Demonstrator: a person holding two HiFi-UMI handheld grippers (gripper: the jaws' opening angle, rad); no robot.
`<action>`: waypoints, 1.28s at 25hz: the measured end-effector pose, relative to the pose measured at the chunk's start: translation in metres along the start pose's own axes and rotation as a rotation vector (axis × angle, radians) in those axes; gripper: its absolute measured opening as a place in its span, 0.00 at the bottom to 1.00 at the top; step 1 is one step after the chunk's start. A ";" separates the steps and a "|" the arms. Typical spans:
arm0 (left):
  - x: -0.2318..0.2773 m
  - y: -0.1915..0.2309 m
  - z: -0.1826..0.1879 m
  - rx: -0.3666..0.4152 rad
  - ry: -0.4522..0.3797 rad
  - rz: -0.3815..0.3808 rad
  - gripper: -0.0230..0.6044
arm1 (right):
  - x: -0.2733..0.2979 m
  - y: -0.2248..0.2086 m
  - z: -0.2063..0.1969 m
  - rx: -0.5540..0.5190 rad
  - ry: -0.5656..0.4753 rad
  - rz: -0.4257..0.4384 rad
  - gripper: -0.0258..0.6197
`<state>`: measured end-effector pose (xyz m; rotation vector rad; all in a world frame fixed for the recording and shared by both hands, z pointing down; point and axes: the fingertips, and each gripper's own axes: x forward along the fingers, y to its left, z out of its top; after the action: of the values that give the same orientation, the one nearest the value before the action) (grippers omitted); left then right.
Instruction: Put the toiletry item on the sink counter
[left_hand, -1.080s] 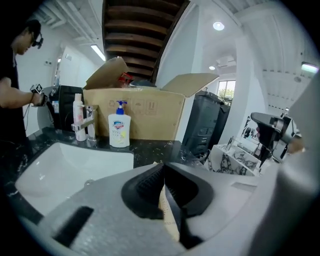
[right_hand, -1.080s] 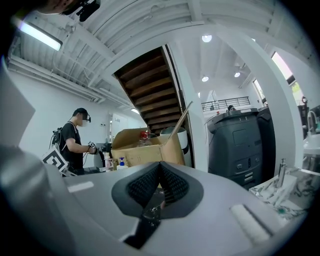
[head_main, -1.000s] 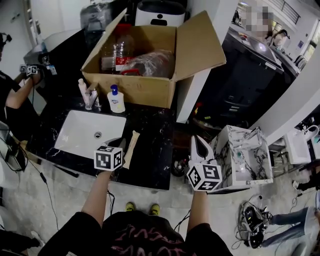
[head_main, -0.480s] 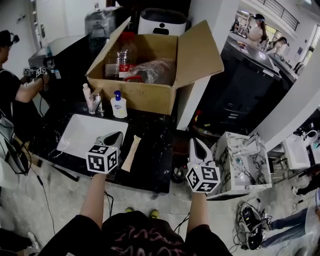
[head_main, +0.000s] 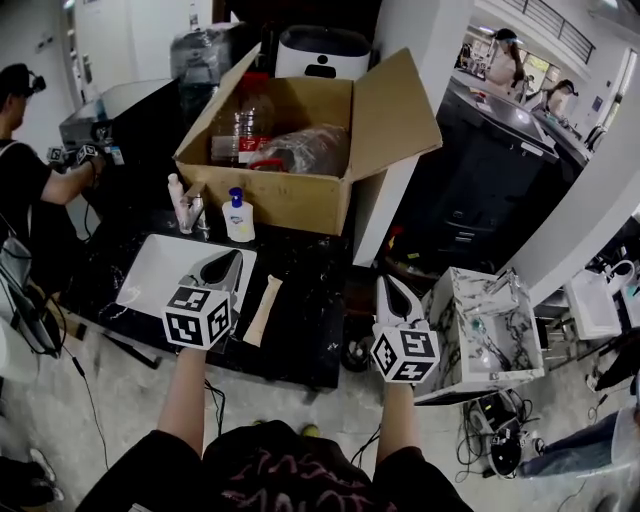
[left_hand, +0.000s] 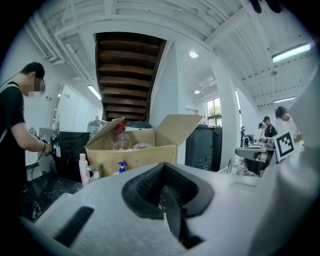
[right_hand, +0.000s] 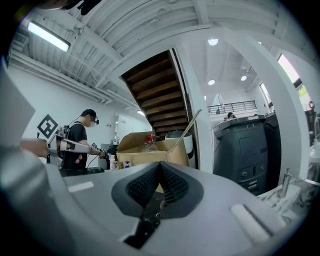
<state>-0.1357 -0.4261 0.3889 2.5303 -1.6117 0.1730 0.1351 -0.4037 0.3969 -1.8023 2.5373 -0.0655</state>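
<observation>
While the slim beige plastic tube (head_main: 262, 310) lies flat on the glossy black speckled counter (head_main: 312, 275), at three o'clock of the white rectangular basin (head_main: 150, 272), the grey left gripper (head_main: 232, 259) hovers clenched, empty. The matching right gripper (head_main: 388, 284), at the tube's three o'clock, is also clenched on nothing.

Black speckled counter (head_main: 305, 290), white sink (head_main: 150, 270), brown cardboard box (head_main: 290, 200), beige tube (head_main: 264, 306), blue-capped white bottle (head_main: 238, 220)

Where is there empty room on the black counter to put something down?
The roomiest bare patch is the black counter between the beige tube and its right edge, in front of the cardboard box. The white sink looks bare too. It's crowded behind the sink: white bottle, faucet and soap bottle stand close together.
</observation>
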 end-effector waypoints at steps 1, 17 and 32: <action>-0.003 0.002 0.004 -0.001 -0.013 0.003 0.04 | 0.000 0.001 0.001 -0.002 -0.001 0.002 0.04; -0.022 0.010 0.038 0.015 -0.128 0.011 0.04 | 0.009 0.007 0.008 -0.039 0.005 0.016 0.04; -0.026 0.015 0.038 0.029 -0.143 0.018 0.04 | 0.008 0.004 0.008 -0.041 0.001 -0.003 0.04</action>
<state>-0.1595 -0.4164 0.3479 2.6045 -1.6938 0.0176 0.1294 -0.4097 0.3884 -1.8207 2.5553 -0.0141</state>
